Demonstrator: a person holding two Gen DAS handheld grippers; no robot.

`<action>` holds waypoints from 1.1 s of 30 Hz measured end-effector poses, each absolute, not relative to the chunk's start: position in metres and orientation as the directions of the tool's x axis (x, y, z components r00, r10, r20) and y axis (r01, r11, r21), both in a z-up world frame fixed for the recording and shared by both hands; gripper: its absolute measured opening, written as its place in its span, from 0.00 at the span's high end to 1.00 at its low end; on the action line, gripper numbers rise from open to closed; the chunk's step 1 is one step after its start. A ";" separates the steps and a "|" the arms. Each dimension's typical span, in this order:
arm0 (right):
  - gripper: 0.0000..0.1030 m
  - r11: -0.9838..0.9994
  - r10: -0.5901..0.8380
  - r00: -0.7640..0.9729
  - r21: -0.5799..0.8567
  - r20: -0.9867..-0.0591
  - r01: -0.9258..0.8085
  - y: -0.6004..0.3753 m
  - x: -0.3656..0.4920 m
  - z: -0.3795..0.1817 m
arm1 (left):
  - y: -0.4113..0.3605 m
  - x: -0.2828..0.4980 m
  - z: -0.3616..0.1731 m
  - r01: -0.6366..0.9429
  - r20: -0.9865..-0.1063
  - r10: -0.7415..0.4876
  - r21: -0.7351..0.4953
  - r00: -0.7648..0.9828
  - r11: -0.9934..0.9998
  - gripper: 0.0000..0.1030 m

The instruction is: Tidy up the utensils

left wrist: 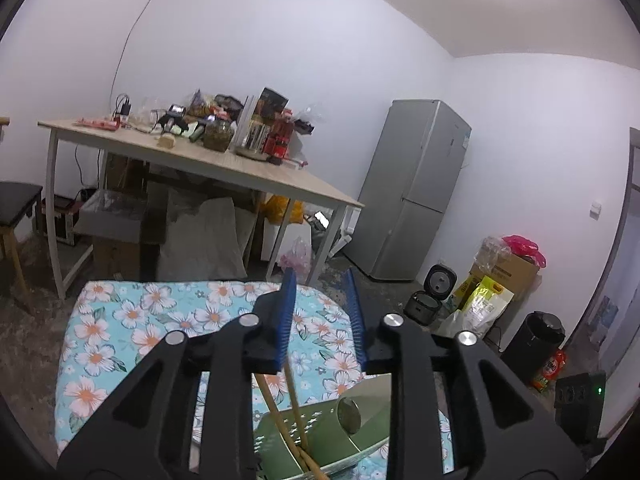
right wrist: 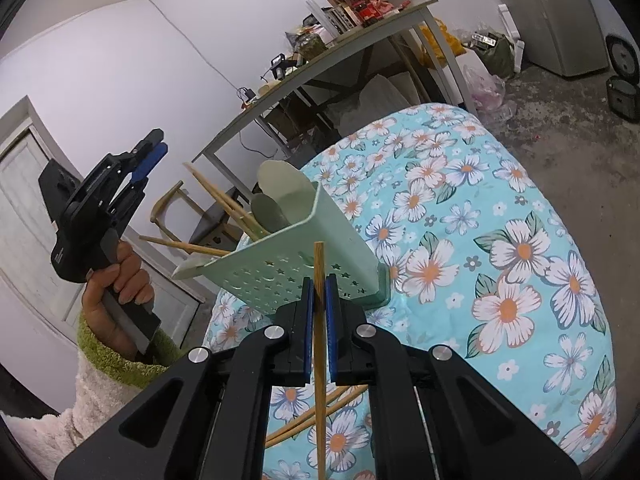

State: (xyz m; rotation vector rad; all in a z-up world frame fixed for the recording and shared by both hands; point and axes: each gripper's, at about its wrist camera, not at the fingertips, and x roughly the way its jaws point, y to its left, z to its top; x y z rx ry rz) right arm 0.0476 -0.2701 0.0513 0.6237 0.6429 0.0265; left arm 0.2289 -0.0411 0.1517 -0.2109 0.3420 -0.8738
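A single chopstick (right wrist: 319, 320) is pinched upright between the nearly closed blue pads of the right tool (right wrist: 319, 312), just in front of the green holder (right wrist: 288, 276) that stands on the flowered tabletop (right wrist: 500, 240). The step in hand is judged to be dropping this chopstick into the holder; it is best lifted above the rim, lined up with the compartment where other chopsticks (right wrist: 224, 200) and a spoon (right wrist: 268, 210) already lean, and released only once its tip is inside. Care is needed, since the leaning sticks may block the opening and the light holder could be tipped by a sideways push. More chopsticks (right wrist: 316, 416) are left lying on the cloth beneath the tool. The left tool (left wrist: 320, 312) is held raised with its jaws apart and nothing gripped, above the holder. A cluttered desk (left wrist: 200, 160) and a fridge (left wrist: 416, 188) are seen well apart.
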 end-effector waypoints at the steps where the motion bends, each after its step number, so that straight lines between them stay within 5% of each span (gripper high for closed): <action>1: 0.94 0.821 0.208 0.808 0.547 -0.551 0.162 -0.269 0.048 0.053 | -0.037 0.224 0.152 0.715 -0.200 -0.780 -0.316 0.593 0.624 0.73; 18: 0.94 0.913 0.158 0.908 0.407 -0.387 0.014 -0.248 0.067 0.161 | 0.039 0.167 0.129 0.687 -0.218 -0.745 -0.289 0.631 0.666 0.61; 33: 0.94 0.956 0.133 0.963 0.288 -0.233 -0.062 -0.223 0.128 0.244 | 0.071 0.141 0.032 0.644 -0.407 -0.706 -0.303 0.579 0.703 0.59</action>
